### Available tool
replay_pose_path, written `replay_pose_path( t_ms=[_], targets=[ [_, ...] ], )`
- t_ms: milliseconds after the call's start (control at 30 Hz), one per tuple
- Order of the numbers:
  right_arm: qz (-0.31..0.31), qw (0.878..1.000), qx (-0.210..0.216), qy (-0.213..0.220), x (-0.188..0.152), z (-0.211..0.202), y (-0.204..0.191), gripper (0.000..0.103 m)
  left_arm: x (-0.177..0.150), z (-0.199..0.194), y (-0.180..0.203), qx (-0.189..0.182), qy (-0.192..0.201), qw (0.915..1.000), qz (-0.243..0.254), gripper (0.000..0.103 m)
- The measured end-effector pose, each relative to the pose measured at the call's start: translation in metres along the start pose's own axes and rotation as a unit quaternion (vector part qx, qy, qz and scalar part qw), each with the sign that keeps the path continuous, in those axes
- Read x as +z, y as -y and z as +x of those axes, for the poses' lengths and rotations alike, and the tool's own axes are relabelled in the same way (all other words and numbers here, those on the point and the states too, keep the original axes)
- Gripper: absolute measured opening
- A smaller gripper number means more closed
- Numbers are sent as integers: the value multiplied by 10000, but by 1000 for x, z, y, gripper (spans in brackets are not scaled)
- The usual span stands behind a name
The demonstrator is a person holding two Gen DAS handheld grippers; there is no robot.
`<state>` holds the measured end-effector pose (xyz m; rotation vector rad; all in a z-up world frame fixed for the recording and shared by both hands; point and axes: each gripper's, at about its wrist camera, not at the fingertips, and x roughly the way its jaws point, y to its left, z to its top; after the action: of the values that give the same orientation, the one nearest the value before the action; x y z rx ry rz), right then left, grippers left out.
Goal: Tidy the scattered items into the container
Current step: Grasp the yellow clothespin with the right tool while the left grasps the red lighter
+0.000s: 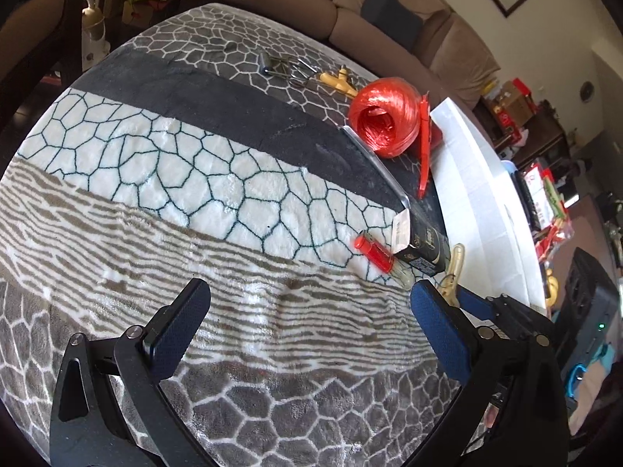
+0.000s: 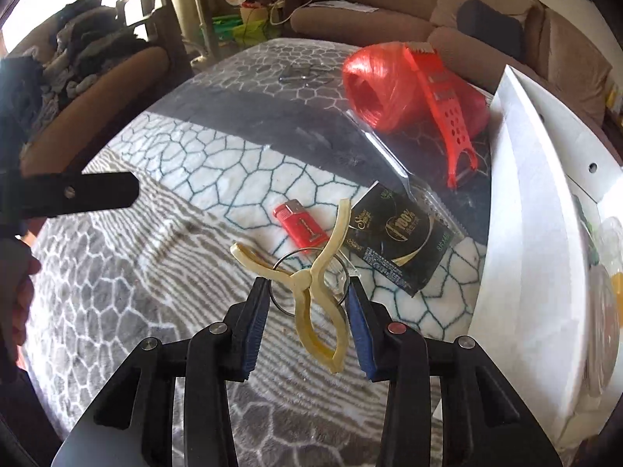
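A cream plastic clip (image 2: 317, 272) with a metal key ring (image 2: 281, 262) lies on the patterned blanket (image 1: 194, 179). My right gripper (image 2: 307, 284) straddles it. The right pad sits against the clip's loop, while a gap shows before the left pad, so the jaws stand open around it. A red lighter (image 2: 299, 225) and a black packet (image 2: 401, 241) lie just beyond. My left gripper (image 1: 309, 288) hovers wide open over bare blanket, holding nothing. The white container (image 2: 537, 233) stands along the right edge.
A red twine ball (image 1: 383, 116) and a red peeler (image 2: 447, 116) lie farther back by the container. A yellow piece (image 1: 335, 79) and metal clips (image 1: 286, 66) sit at the far edge. Sofas (image 1: 296, 4) ring the table.
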<state>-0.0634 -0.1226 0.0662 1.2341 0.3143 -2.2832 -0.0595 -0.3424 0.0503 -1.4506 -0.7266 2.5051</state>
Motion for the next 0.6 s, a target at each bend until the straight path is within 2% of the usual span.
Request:
replay_pose_path(
  t_ms=[67,167,300,433,467,600],
  targets=[
    [147,9995,19,283,-7,-23,0,41,-2,3,10,90,12,9996,284,103],
    [429,9966,61,702,-15,-51,4,41,-7,15,31,447,32,9946,931,103],
    [858,9894,253,1147,-23,-77,22,41,-16,45,64,742,46,9811,1789,103],
    [1297,9796,588,1416,-19,-96,42,41,-21,80,94,1004,-2,9620,2539,103],
    [1309,9782,632,1485,-18,-101,44,41,-21,88,98,1000,-51,9602,2609,103],
    [1243,9786,688,1488,-21,-108,49,41,-23,105,101,713,-238,9654,2497,103]
  ],
)
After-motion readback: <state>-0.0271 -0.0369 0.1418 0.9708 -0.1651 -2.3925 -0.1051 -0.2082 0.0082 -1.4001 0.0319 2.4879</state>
